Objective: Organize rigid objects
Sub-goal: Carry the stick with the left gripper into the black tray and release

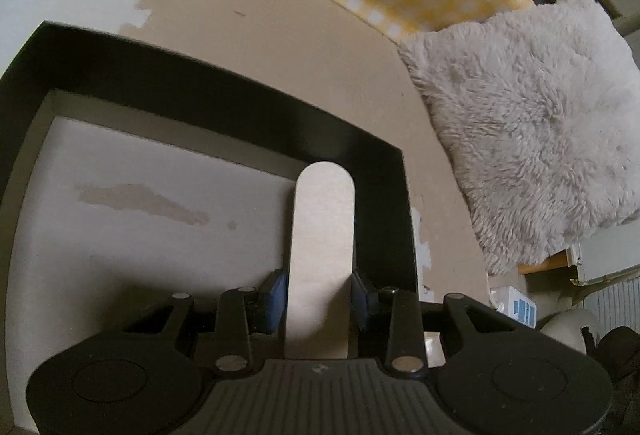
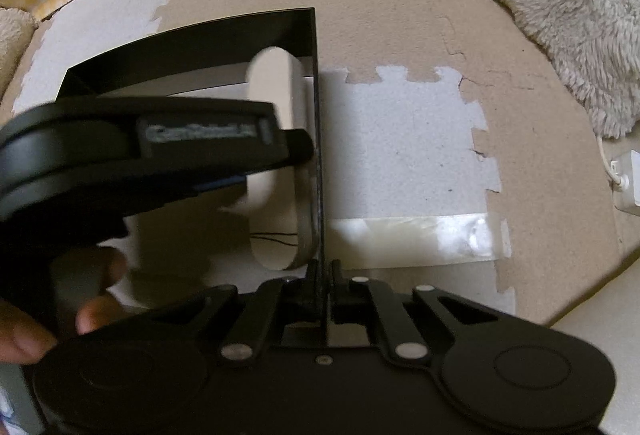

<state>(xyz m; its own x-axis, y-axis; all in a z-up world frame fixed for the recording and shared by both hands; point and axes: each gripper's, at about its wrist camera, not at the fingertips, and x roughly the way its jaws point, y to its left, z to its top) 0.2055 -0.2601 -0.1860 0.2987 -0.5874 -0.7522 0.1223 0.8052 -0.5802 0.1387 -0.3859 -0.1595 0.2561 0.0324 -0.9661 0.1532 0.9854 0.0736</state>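
Dim indoor light, fisheye warp, slight blur.

Black left gripper (image 1: 319, 295), blue pads (image 1: 278, 293), silver rivets, white lettering.

In the right wrist view, the lettering on the left gripper (image 2: 280, 151) is blurred beyond reading, and the pale rounded block (image 2: 276, 95) is partly hidden behind it. A hand (image 2: 60, 299) is cut off at eight o'clock, its fingertips smeared.
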